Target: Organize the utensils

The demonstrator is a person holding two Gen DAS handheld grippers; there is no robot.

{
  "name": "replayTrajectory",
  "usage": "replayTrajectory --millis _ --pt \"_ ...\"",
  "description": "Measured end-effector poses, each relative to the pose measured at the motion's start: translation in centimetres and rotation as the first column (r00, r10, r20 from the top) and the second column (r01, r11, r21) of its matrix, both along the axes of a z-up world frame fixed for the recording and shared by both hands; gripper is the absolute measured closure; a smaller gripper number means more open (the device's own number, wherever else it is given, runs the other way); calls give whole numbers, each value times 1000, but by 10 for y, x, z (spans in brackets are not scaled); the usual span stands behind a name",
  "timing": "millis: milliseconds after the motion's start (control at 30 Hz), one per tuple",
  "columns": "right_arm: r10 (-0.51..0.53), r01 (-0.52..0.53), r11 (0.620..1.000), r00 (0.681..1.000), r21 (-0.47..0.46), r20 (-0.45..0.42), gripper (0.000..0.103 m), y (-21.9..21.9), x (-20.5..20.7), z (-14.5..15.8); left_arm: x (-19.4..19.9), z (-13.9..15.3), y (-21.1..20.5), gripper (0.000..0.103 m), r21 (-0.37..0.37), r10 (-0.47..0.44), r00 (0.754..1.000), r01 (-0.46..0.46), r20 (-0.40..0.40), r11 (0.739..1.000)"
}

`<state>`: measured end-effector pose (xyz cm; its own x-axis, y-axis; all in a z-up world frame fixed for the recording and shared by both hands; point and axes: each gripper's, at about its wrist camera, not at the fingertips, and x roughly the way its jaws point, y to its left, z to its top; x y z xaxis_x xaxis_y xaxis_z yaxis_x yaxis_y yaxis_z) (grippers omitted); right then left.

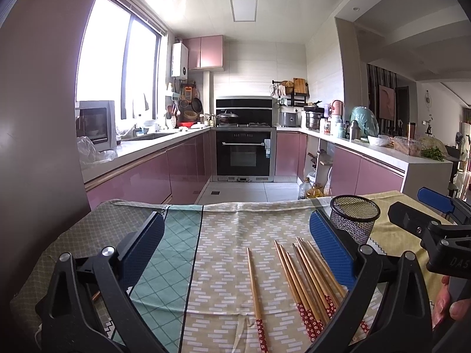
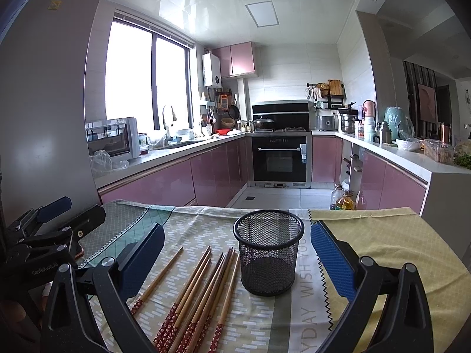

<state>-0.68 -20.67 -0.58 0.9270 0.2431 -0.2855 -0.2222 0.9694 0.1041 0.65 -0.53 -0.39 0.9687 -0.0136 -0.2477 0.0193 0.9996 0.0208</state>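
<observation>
Chopsticks [image 1: 306, 282]: loose, ahead of left tool [image 1: 235, 244], wide, empty.
Cup [image 2: 269, 253]: between right tool [image 2: 235, 253] fingers, wide.
Tip: pinch one mid-shaft.

Black grippers [image 1: 235, 241], blue pads [image 1: 329, 253]

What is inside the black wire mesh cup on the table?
Nothing shows inside the black wire mesh cup: only its dark bottom is visible through the mesh. The wooden chopsticks with red patterned ends all lie outside it, on the patterned tablecloth.
</observation>
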Motion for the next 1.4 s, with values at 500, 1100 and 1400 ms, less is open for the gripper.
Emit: replayTrajectory --millis 500,1100,1400 --pt "116 -126 992 937 -10 -331 28 4 44 -49 59 -47 2 8 -8 -111 940 115 -321 993" --pt "131 -188 981 816 -44 -562 75 31 94 -89 130 -106 -10 56 -29 -164 780 183 -604 983" --pt "132 -188 981 807 -40 -575 94 36 104 -90 138 -106 -17 86 -44 -175 774 187 -609 981"
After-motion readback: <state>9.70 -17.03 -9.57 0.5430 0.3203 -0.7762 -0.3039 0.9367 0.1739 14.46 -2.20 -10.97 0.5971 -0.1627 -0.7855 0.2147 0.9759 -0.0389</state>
